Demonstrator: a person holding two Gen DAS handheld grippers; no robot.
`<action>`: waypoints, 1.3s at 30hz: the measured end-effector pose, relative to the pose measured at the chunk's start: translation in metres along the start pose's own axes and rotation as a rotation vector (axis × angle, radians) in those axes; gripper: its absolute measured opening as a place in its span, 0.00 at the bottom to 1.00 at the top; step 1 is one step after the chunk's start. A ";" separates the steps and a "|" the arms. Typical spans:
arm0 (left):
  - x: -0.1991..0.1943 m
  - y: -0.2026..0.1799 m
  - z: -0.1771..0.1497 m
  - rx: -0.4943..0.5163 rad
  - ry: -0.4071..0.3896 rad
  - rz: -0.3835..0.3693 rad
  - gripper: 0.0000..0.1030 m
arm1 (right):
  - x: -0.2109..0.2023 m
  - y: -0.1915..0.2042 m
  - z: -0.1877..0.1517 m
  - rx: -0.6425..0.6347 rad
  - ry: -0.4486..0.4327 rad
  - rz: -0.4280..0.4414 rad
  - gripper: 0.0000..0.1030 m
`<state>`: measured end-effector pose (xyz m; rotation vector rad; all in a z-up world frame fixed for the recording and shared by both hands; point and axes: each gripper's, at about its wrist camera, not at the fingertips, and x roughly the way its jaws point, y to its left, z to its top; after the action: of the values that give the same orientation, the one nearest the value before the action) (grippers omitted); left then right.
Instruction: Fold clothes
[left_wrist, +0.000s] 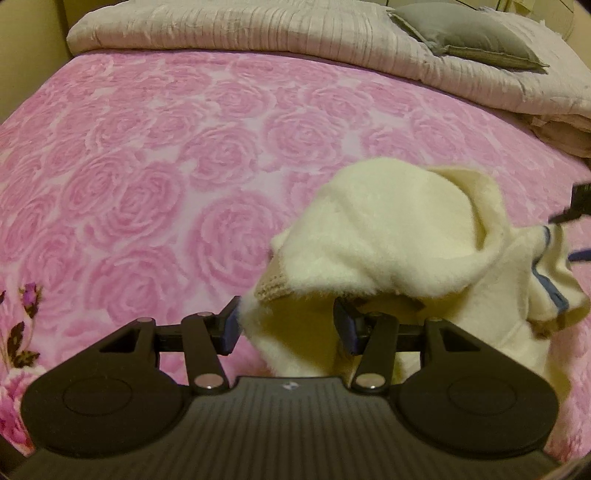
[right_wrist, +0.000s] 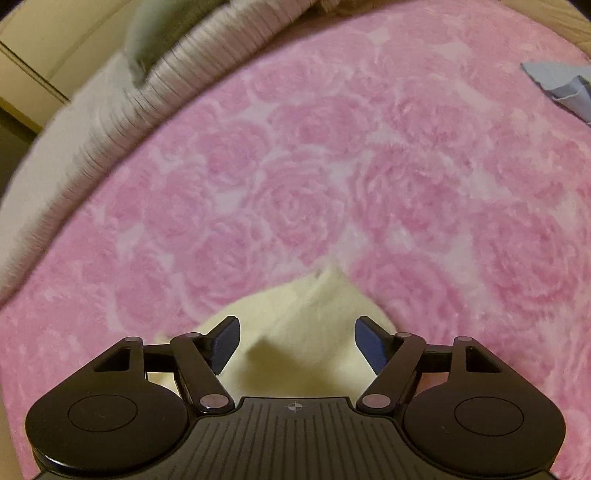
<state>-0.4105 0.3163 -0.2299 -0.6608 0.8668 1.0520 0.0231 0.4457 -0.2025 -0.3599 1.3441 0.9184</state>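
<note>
A cream fleece garment (left_wrist: 399, 236) with a tan knit cuff and blue trim lies bunched on the pink rose-patterned bedspread (left_wrist: 166, 177). My left gripper (left_wrist: 288, 325) is open, its jaws wide apart with a fold of the garment hanging between them. In the right wrist view the same cream garment (right_wrist: 295, 332) lies just ahead of and under my right gripper (right_wrist: 297, 345), which is open with fabric between the jaws, not pinched. The right gripper's tip shows at the right edge of the left wrist view (left_wrist: 576, 206).
A folded beige quilt (left_wrist: 258, 29) and a grey pillow (left_wrist: 469, 37) lie along the far side of the bed. A light blue cloth (right_wrist: 561, 85) lies at the far right of the bedspread (right_wrist: 369, 147). A cream wall or cupboard (right_wrist: 55, 48) stands beyond.
</note>
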 end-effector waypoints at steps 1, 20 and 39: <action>0.002 0.001 0.000 -0.004 0.001 0.001 0.34 | 0.006 -0.002 -0.002 -0.020 0.022 -0.019 0.70; -0.152 0.034 0.146 0.228 -0.311 0.067 0.05 | -0.222 -0.069 0.018 -0.697 -0.412 -0.007 0.05; 0.068 -0.012 0.138 0.203 0.201 -0.153 0.31 | -0.090 -0.122 0.036 -0.213 -0.132 0.057 0.44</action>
<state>-0.3443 0.4551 -0.2165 -0.6571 1.0649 0.7570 0.1419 0.3640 -0.1434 -0.4179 1.1438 1.1178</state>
